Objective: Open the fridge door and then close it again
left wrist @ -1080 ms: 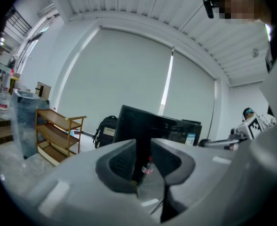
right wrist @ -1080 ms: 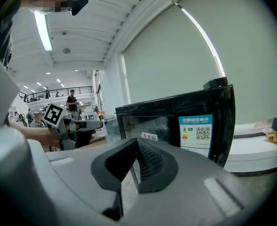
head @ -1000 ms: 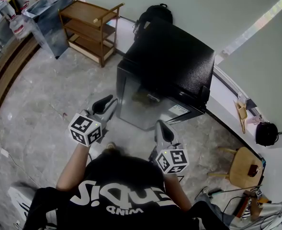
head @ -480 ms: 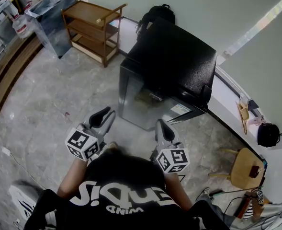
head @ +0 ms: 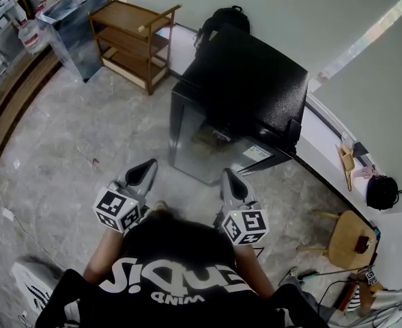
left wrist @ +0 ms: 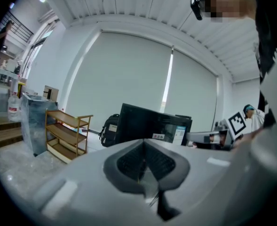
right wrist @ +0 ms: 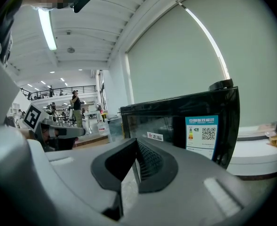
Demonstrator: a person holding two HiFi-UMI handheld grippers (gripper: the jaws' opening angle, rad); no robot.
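The black mini fridge (head: 245,91) stands on the stone floor, and its glass door (head: 204,149) looks closed and faces me. My left gripper (head: 146,171) hovers a short way off the door's left edge, apart from it. Its jaws have just been closing and now stand shut with nothing between them. My right gripper (head: 231,182) hangs just before the door's lower right part, shut and empty. In the left gripper view the fridge (left wrist: 150,126) lies beyond the left gripper (left wrist: 144,142). In the right gripper view the fridge (right wrist: 185,126) fills the space past the right gripper (right wrist: 137,147).
A wooden shelf trolley (head: 129,43) and a metal bin (head: 71,26) stand to the far left. A black backpack (head: 221,19) leans behind the fridge. A white ledge (head: 323,142) runs along the right, with a wooden chair (head: 347,238) near it.
My left gripper has drawn back from the fridge's left edge toward my body, and its jaws have closed. The right gripper and the fridge have stayed put.
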